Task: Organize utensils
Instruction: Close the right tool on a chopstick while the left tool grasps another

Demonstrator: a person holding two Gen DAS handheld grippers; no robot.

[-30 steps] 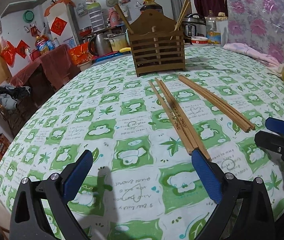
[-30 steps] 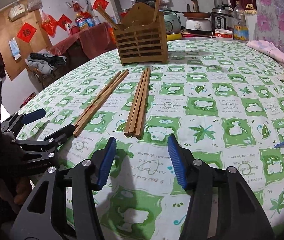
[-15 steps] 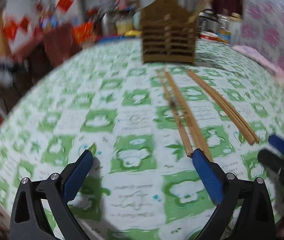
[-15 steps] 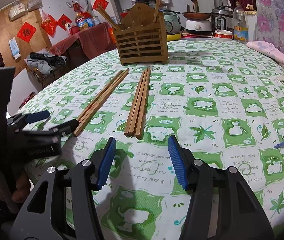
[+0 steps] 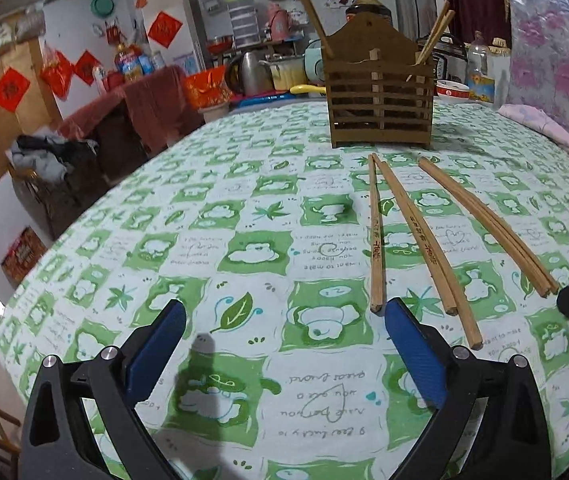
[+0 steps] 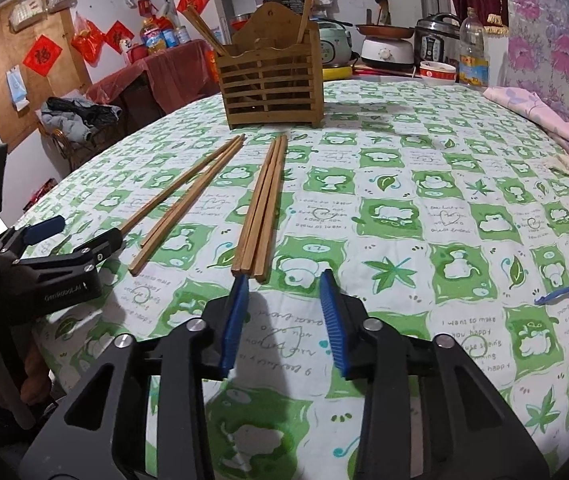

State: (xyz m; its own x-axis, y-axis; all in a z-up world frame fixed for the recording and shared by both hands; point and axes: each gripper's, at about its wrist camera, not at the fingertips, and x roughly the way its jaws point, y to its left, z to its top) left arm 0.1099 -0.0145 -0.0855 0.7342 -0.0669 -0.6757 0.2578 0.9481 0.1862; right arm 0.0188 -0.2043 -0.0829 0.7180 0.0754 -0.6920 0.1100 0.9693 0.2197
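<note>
**A:** Judging from how things lie, how far along is the tidying?

**B:** Barely begun, I'd say. The brown slatted wooden chopstick holder (image 5: 380, 100) stands upright at the far side of the round surface (image 5: 244, 248), which has a green-and-white patterned cloth. Only a few held chopsticks (image 5: 316, 24) lean out of its top. All the other long wooden chopsticks lie flat on the cloth between the holder and the two grippers, none of them touching the holder.

**A:** How many of each?

**B:** One holder. On the cloth there are two groups. The left group (image 5: 420, 240) is three sticks: one lies alone, and two sit close together and fan apart towards the near side. The right group (image 6: 262, 208) looks like three sticks packed side by side and touching, though a fourth could be hidden among them. In the holder I count at least three, split between its two ends. I can't tell more exactly than that.

**A:** And the grippers?

**B:** The left gripper (image 5: 284, 312) sits low over the cloth with its jaws spread wide and nothing between them. Its right finger is just beside the near end of the lone stick. The right gripper (image 6: 283, 280) has its jaws parted more narrowly. It is also empty, and it lines up just short of the near ends of the right group.

**A:** So what remains?

**B:** Nearly everything. Each of the six or so loose sticks has yet to be picked up and stood in the holder.
</note>
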